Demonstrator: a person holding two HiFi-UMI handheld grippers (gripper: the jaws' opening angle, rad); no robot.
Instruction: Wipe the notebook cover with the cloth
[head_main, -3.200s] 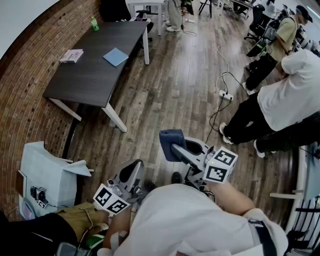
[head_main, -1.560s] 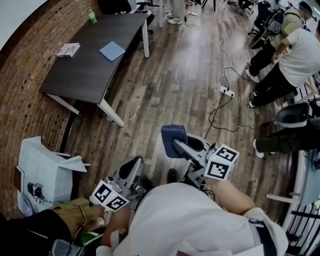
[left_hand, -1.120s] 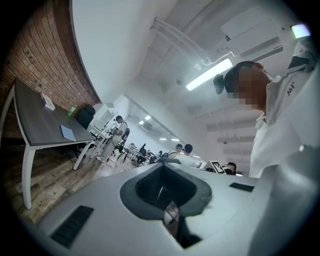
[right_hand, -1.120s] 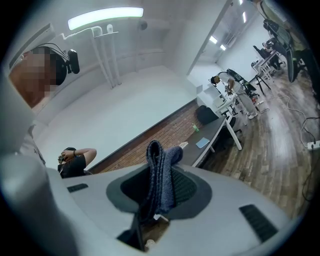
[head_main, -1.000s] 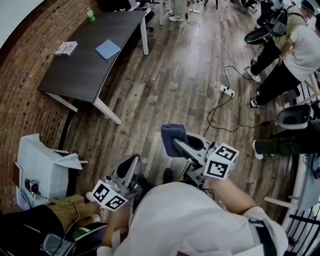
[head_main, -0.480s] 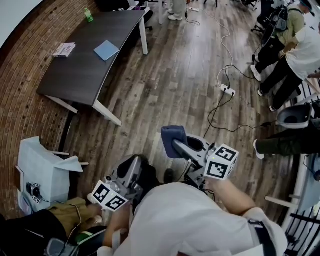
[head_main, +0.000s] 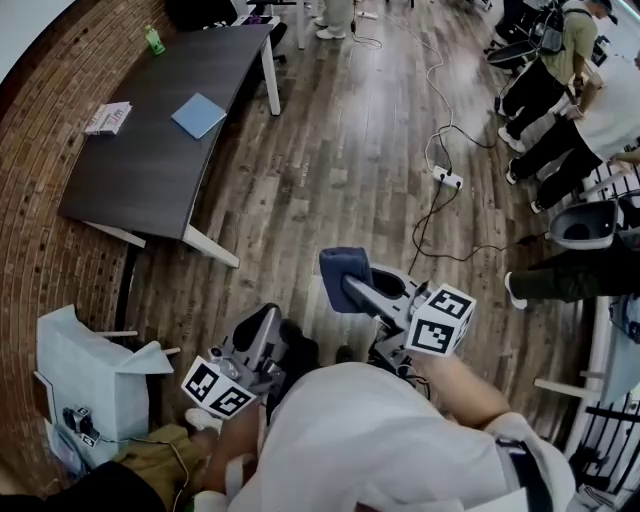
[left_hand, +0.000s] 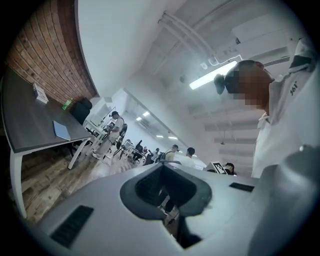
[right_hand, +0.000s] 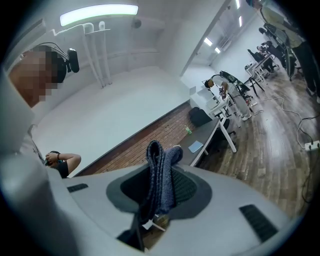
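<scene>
The blue notebook (head_main: 198, 115) lies flat on a dark table (head_main: 140, 170) at the far upper left, well away from both grippers. My right gripper (head_main: 345, 285) is shut on a folded dark blue cloth (head_main: 343, 278), held over the wooden floor. In the right gripper view the cloth (right_hand: 161, 180) stands up between the jaws, with the notebook (right_hand: 196, 146) small on the table beyond. My left gripper (head_main: 262, 322) is shut and holds nothing, low at the left near my body. The left gripper view shows the notebook (left_hand: 62, 131) far off at the left.
A white booklet (head_main: 107, 117) and a green bottle (head_main: 154, 41) also sit on the table. A power strip with cables (head_main: 447, 180) lies on the floor at the right. People (head_main: 540, 90) stand at the upper right. A white box (head_main: 95, 375) stands by the brick wall at the lower left.
The table with the notebook has slid left in the head view as I move over the floor. Both grippers keep their pose, and the cloth stays held.
</scene>
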